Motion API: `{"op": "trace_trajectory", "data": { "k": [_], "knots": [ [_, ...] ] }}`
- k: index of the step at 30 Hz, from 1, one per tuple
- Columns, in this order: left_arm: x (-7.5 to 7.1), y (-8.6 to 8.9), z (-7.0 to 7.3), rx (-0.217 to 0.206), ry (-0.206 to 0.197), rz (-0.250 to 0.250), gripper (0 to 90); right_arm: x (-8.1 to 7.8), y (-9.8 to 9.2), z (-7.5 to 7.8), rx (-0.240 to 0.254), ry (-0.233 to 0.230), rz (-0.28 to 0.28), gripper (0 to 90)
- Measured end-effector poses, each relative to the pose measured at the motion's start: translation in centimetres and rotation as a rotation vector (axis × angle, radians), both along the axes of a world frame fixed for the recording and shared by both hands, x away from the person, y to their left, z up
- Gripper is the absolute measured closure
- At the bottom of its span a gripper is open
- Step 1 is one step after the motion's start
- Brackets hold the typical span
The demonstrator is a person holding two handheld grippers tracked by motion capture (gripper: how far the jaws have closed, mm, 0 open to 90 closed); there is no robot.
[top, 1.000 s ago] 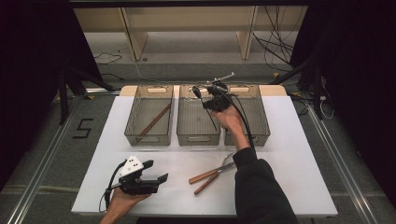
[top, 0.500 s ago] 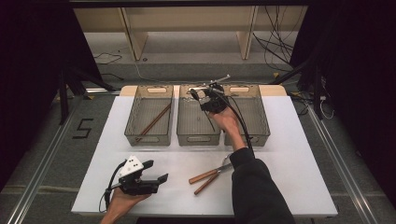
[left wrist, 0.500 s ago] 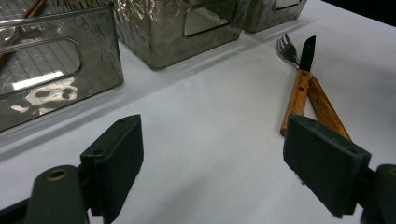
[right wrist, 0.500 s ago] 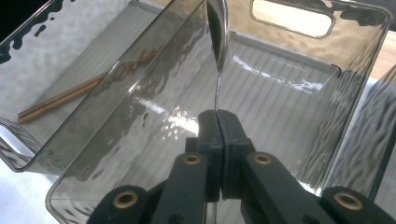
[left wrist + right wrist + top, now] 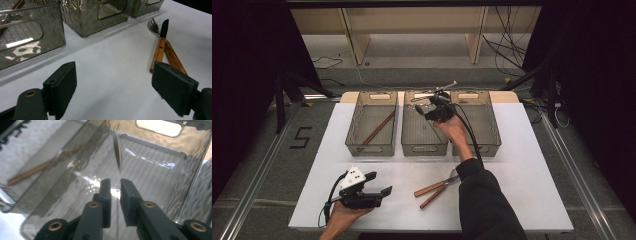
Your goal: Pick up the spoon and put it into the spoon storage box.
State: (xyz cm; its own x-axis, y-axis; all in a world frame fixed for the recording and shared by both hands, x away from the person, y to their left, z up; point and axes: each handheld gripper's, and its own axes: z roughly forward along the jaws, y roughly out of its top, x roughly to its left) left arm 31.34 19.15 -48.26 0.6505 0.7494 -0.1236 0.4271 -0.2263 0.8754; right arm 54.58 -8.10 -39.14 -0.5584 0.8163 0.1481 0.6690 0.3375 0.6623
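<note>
Now | right gripper jaws just opening narrowly, blurred spoon between | left gripper jaws wide, empty

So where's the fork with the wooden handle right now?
The fork lies on the white table in the high view, beside the wooden-handled knife, just in front of the middle bin.

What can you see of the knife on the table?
The knife has a dark pointed blade and a brown wooden handle. It lies flat on the white table, in front of the bins. Its blade crosses the neck of the fork, and their handles lie touching, side by side.
</note>
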Motion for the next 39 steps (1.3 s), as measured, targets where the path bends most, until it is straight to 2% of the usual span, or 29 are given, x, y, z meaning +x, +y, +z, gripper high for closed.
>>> {"op": "trace_trajectory", "data": {
  "k": [4, 8, 14, 19, 24, 28, 31, 33, 39],
  "knots": [
    [0.0, 0.0, 0.0, -0.003, 0.002, 0.002, 20.0, -0.3, -0.2, 0.4, 0.021, 0.0, 0.023, 70.2],
    [0.0, 0.0, 0.0, -0.002, 0.005, 0.002, 20.0, -0.9, -0.2, 0.8, 0.02, -0.008, 0.051, 63.4],
    [0.0, 0.0, 0.0, 0.001, 0.007, 0.002, 20.0, -2.6, -0.8, 1.4, 0.047, -0.034, 0.112, 53.0],
    [0.0, -0.2, -0.1, 0.003, 0.011, -0.001, 20.0, -4.4, -2.0, 1.7, 0.084, -0.067, 0.13, 46.8],
    [0.1, -0.2, -0.1, -0.002, 0.022, -0.006, 20.0, -6.6, -3.3, 2.0, 0.094, -0.103, 0.156, 41.3],
    [0.1, -0.2, 0.0, -0.026, 0.037, -0.016, 19.9, -8.5, -4.6, 1.8, 0.116, -0.126, 0.173, 39.2],
    [0.1, -0.3, 0.1, -0.023, 0.039, -0.02, 19.9, -10.0, -5.6, 1.5, 0.117, -0.142, 0.184, 37.8],
    [0.2, -0.4, 0.1, -0.045, 0.057, -0.025, 19.9, -10.9, -6.3, 1.1, 0.122, -0.149, 0.185, 36.7],
    [0.3, -1.6, 0.5, -0.014, 0.066, -0.06, 19.9, -13.5, -8.5, 0.1, 0.122, -0.166, 0.194, 35.7]
  ]
}}
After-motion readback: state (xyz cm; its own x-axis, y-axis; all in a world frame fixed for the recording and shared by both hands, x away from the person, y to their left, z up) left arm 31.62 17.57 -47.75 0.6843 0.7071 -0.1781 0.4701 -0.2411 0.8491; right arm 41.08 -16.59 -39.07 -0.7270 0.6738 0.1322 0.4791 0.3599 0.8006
